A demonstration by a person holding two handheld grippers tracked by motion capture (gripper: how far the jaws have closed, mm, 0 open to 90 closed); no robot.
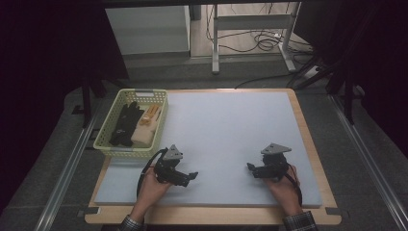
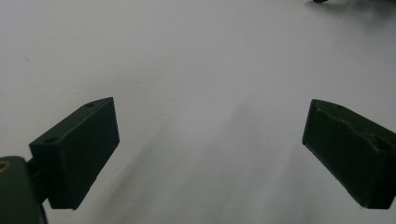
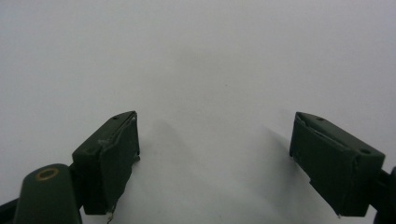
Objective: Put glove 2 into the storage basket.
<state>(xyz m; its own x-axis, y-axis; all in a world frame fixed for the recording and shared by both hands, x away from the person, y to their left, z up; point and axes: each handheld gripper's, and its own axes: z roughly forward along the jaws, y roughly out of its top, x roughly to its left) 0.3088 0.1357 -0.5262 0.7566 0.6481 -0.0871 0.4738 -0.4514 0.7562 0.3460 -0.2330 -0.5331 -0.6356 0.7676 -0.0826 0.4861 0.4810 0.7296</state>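
We are holding the left gripper (image 1: 192,175) and the right gripper (image 1: 250,167) low over the near part of the pale foam mat (image 1: 226,125), jaws pointing inward toward each other; in both gripper views the two black jaws are standing wide apart with nothing between them, and bare mat is lying beneath. The things nearest to hand are sitting in the green basket (image 1: 107,147) at the left edge of the mat, just beyond the left gripper: a black glove (image 1: 124,124), a cream folded cloth (image 1: 143,134) beside it, and a small orange-and-white item (image 1: 152,114) toward the far end, too small to identify. We are judging the glove and the cloth to be light, soft and limp, so they are likely to drape and sag when lifted and are in no danger of breaking. We are recommending a pinch on a raised fold or on the glove's cuff from above, since the basket's walls are leaving little room for a sideways approach, and the cloth may be unfolding as it rises
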